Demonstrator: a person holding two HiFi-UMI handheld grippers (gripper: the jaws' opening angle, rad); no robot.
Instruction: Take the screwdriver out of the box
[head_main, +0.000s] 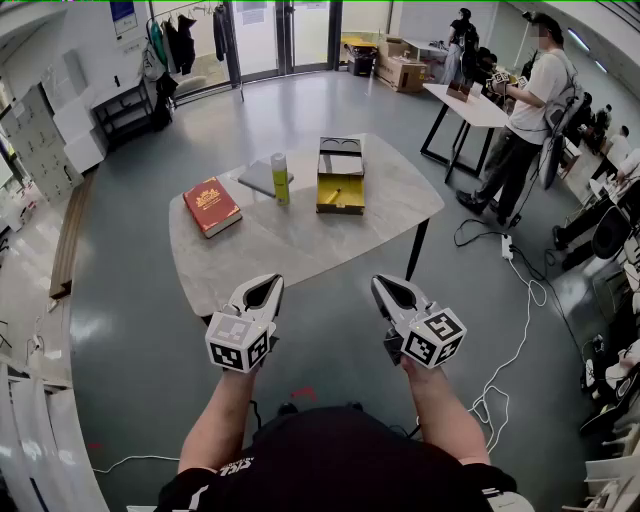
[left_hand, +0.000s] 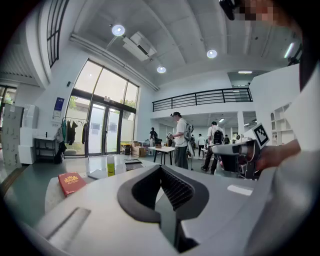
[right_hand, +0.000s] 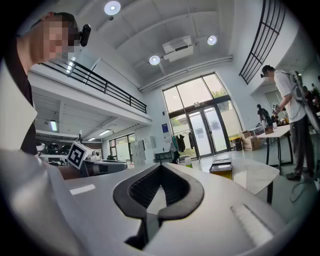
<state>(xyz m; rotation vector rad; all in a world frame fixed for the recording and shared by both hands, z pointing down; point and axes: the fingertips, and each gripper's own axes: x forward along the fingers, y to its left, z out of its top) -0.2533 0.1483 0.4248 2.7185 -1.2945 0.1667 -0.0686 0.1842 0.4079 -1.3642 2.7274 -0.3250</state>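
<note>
Your left gripper (head_main: 268, 283) and right gripper (head_main: 385, 285) are both pressed together, empty; the box (head_main: 340, 209) sits at twelve o'clock

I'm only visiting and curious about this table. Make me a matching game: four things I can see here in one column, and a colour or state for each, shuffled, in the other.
Things
1. book
2. bottle
3. box
4. left gripper

Colours or states
A. yellow-green, standing upright
B. yellow, lid open
C. red, lying flat
D. jaws together, holding nothing, short of the table

Pairs: 1-C, 2-A, 3-B, 4-D
</note>
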